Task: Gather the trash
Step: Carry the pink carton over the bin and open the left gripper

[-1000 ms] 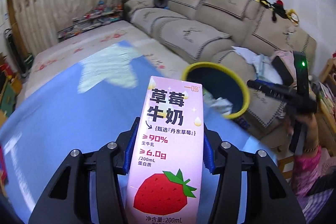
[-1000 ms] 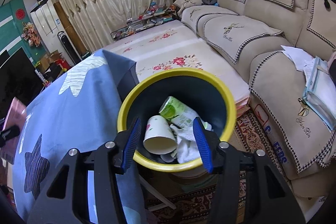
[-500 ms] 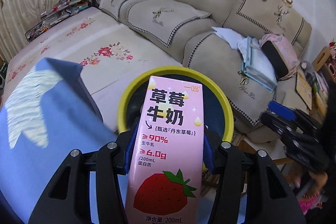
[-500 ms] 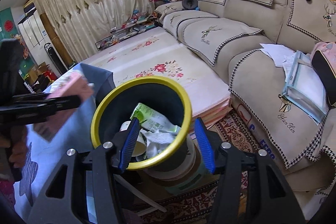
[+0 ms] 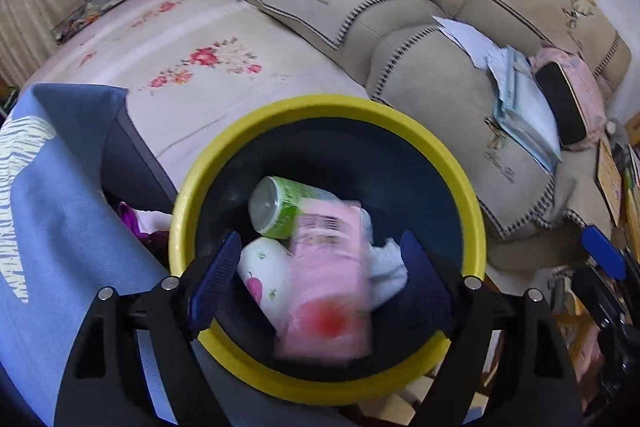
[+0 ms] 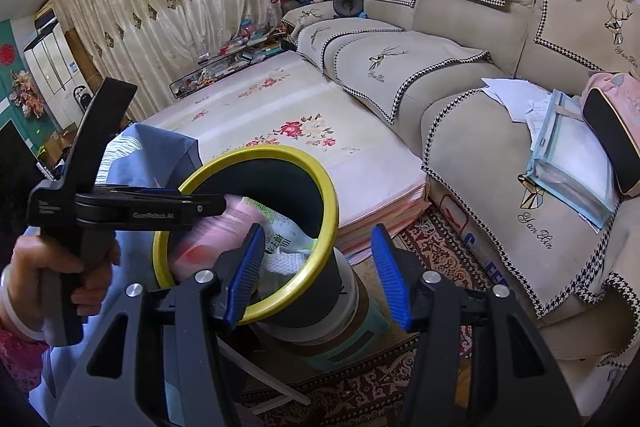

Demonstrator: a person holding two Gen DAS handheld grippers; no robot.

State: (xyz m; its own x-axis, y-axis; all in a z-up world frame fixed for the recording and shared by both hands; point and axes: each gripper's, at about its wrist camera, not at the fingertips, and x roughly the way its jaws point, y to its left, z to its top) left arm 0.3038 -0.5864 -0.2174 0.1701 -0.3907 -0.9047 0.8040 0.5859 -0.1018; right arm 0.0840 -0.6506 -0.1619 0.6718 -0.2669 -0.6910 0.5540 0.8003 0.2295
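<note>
My left gripper (image 5: 320,267) is open right above the yellow-rimmed dark bin (image 5: 224,171). The pink strawberry milk carton (image 5: 328,279) is blurred, loose between the spread jaws and dropping into the bin. In the bin lie a green can (image 5: 280,207), a white paper cup (image 5: 266,275) and a white tissue (image 5: 386,271). In the right wrist view the bin (image 6: 320,211) stands at centre left with the left gripper's body (image 6: 132,211) over its rim and the blurred carton (image 6: 224,231) under it. My right gripper (image 6: 320,275) is open and empty, beside the bin's right side.
A blue-covered table (image 5: 52,227) lies left of the bin. A beige sofa (image 6: 480,67) with papers and a pink bag (image 6: 612,123) runs along the right. A floral mat (image 6: 288,131) lies behind the bin, a patterned rug (image 6: 440,247) below.
My left gripper moved over the bin, tilted down and opened, letting go of the pink carton, which is falling in. My right gripper drew back slightly to the right of the bin.
</note>
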